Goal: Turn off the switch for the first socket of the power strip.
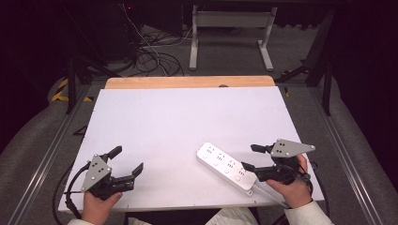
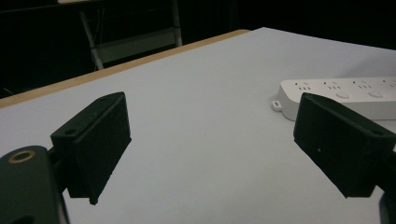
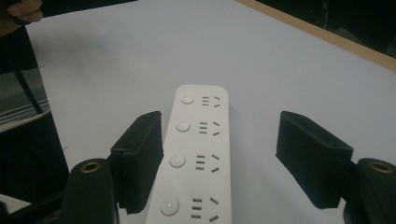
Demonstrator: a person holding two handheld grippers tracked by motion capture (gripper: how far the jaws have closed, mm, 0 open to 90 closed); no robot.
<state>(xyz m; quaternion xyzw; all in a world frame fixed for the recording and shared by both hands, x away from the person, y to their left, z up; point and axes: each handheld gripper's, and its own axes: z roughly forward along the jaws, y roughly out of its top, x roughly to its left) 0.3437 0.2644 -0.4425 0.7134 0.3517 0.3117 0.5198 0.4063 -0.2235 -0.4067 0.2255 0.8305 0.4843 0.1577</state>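
Grey floor (image 1: 28, 140) (cables (image 1: 150, 56)), dark room.

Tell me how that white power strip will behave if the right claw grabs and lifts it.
The power strip looks like a rigid plastic bar, so it probably won't flex. Its smooth shell may slip between the right claw's open jaws. Long and flat, it's unlikely to roll, though an end grip might let it droop.

Your grippers (image 1: 126, 163) (image 1: 251, 157) are black, each topped with a grey three-cornered plate. Black cables trail behind. Your sleeves (image 1: 307, 214) are white.
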